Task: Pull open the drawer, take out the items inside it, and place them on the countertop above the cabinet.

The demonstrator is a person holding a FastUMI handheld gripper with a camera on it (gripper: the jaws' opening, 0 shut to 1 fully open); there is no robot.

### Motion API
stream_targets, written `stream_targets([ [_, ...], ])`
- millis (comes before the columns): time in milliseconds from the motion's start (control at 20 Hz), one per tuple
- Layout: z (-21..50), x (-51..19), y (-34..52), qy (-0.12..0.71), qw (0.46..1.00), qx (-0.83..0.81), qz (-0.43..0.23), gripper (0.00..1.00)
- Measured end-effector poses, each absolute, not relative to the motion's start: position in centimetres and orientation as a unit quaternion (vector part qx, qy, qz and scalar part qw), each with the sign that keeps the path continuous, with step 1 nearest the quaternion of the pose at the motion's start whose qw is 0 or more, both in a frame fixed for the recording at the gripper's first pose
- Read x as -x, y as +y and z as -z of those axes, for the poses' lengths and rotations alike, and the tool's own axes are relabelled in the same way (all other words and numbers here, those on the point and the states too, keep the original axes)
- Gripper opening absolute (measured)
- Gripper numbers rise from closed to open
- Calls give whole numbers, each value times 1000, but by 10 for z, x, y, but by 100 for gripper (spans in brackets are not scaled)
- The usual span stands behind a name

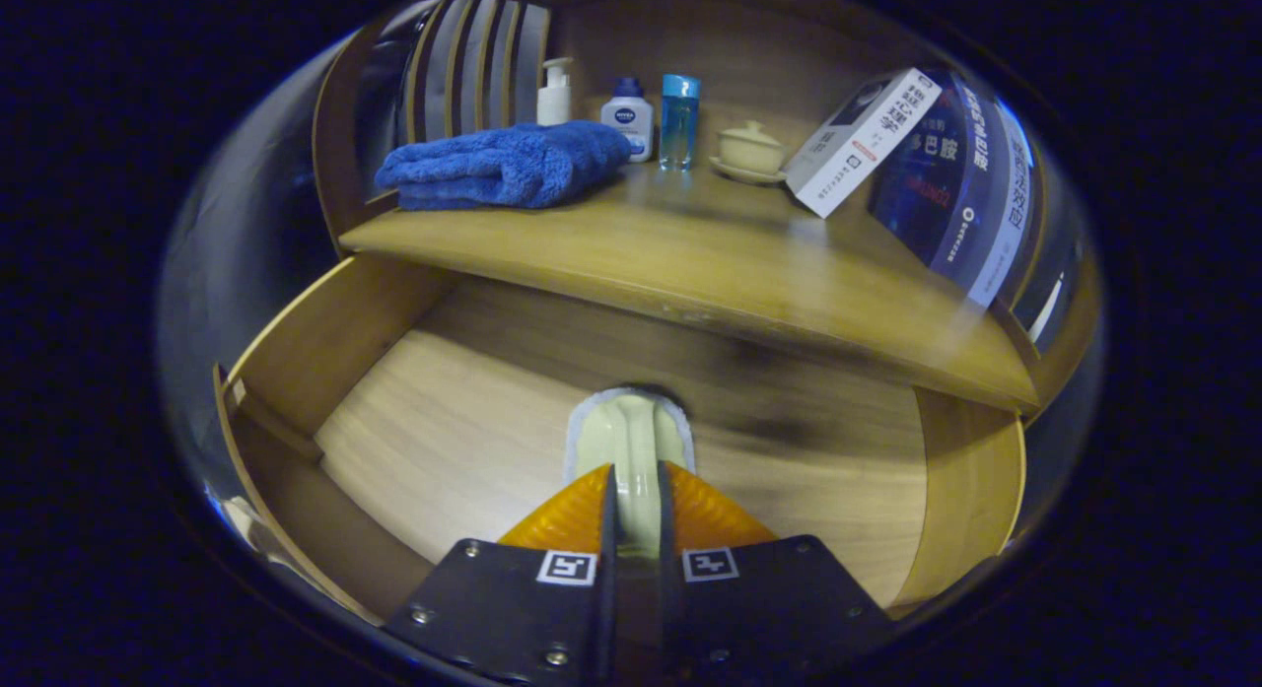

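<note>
Between the two orange fingers (572, 515) of the tongs (636, 510) sat the handle of a pale cream brush (631, 441), and both fingers pressed against it, so the tongs were clamped on the brush. The handle ran forward along the line of the fingers, and the head of the brush projected just ahead of the fingertips. The brush was over the floor of the open drawer (473, 421); whether it touched that floor or was held clear of it could not be told.

The brush was pale cream with a raised ridge along the middle of its body. A white, fuzzy rim bordered the rounded head. A dark shadow lay on the drawer floor beyond and to the right of the head.

The drawer was of light wood, pulled out, with its side walls visible to either hand of the tongs.

Above the drawer was the desk (690, 263), also of wood. On it lay a folded blue towel (503, 165); behind the towel stood a white pump bottle (554, 94), a white bottle with a blue cap (628, 115) and a clear blue bottle (678, 120). To their right stood a cream lidded cup on a saucer (751, 150), and leaning books (946, 165) beyond it.
</note>
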State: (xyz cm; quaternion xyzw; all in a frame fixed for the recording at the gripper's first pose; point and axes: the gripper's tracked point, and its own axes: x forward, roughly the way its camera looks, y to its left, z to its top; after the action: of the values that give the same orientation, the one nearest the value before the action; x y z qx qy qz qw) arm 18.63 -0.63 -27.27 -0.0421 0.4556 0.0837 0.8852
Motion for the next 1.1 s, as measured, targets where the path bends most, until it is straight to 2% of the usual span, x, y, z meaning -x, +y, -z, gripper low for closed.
stream_targets([
  [150, 266, -191, -7, 442, 893, 39, -80, 18],
  [350, 244, -185, 3, 425, 898, 41, -107, 18],
  [700, 176, -173, 22, 376, 916, 5, -140, 18],
  [850, 138, -182, 24, 338, 931, -28, -136, 18],
  [1100, 91, -225, 3, 264, 959, -52, -88, 18],
])
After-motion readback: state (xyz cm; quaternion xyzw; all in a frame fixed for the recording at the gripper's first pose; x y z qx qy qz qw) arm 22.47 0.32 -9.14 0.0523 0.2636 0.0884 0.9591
